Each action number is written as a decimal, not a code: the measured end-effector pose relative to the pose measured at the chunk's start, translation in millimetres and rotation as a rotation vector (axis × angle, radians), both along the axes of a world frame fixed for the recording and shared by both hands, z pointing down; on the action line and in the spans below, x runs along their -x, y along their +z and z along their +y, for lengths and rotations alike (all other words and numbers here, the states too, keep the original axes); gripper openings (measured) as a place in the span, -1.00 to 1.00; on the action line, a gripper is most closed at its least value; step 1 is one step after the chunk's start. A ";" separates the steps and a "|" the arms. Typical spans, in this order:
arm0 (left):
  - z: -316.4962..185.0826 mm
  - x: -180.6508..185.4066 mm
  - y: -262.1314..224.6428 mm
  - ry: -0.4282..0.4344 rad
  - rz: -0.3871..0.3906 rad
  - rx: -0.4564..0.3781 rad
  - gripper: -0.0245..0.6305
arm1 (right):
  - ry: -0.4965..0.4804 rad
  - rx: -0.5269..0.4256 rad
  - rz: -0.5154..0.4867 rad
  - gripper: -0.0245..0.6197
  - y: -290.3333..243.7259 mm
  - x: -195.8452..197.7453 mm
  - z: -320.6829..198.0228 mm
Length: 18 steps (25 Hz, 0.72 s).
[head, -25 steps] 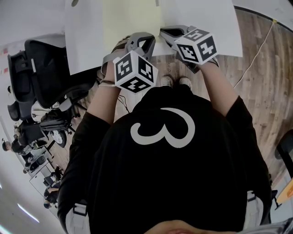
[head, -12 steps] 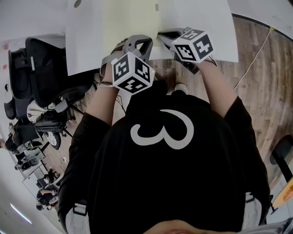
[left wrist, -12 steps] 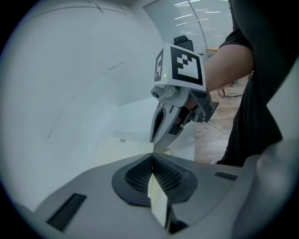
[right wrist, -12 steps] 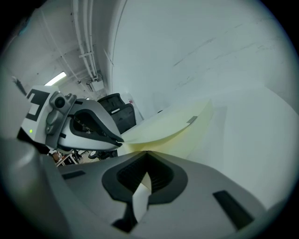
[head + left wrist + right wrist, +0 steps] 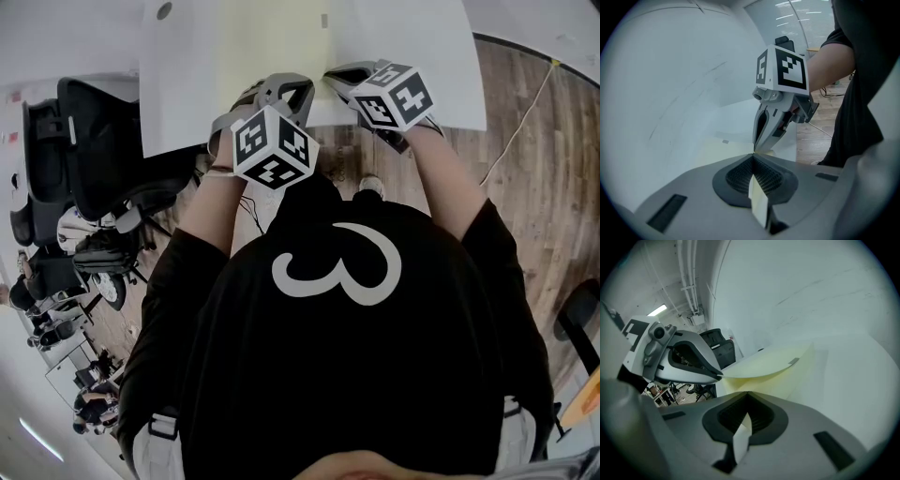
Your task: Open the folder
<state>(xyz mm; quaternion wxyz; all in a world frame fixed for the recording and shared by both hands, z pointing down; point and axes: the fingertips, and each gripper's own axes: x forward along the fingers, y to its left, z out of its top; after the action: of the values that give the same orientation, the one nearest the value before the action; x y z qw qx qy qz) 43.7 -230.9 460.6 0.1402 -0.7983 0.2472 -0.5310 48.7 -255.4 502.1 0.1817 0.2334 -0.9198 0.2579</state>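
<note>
- Cut off by the head view's top edge: the far end of the folder (image 5: 272, 42) and of the white table (image 5: 412, 56) beneath it.
- Left gripper (image 5: 753, 164), own view: only a narrow pale strip of the folder visible between the closed jaws, the rest of that leaf covered by the gripper's body.
- Right gripper (image 5: 746, 401), own view: likewise one thin strip pinched, the remainder masked.
- Near edge of the folder, head view: hidden behind both grippers.
- Left of the folder, past the office chair (image 5: 94, 141): figures (image 5: 94, 398) too small to tell.
- Below the folder: one shoe (image 5: 372, 185) partly seen, the rest behind the black shirt (image 5: 337, 356).
</note>
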 end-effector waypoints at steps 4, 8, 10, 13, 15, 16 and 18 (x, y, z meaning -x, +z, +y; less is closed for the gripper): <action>-1.8 2.3 -3.0 -0.006 0.003 -0.002 -0.88 | -0.005 -0.006 0.027 -0.85 0.0 2.0 -0.7; -1.2 1.5 -4.1 -0.017 0.013 0.002 -0.88 | -0.003 0.001 0.039 -0.85 1.6 0.4 1.0; -2.9 2.2 -5.8 -0.019 0.020 0.003 -0.88 | -0.007 0.002 0.054 -0.85 1.3 1.1 0.2; -3.0 1.6 -7.3 -0.021 0.028 0.007 -0.88 | -0.015 0.016 0.070 -0.85 0.9 0.7 -0.1; -2.9 0.7 -8.7 -0.024 0.031 0.010 -0.88 | -0.022 0.020 0.073 -0.85 -0.8 0.2 -0.1; -3.4 0.4 -9.8 -0.026 0.031 0.010 -0.88 | -0.024 0.018 0.075 -0.85 -1.8 0.5 -0.4; -4.2 0.2 -10.5 -0.027 0.025 0.009 -0.88 | -0.028 0.010 0.083 -0.85 -1.4 1.3 -0.2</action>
<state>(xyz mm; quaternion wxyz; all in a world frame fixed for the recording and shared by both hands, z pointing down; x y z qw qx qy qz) 43.6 -235.2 450.1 0.1261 -0.8021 0.2574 -0.5238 47.4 -255.6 500.7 0.2244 0.2300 -0.9134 0.2501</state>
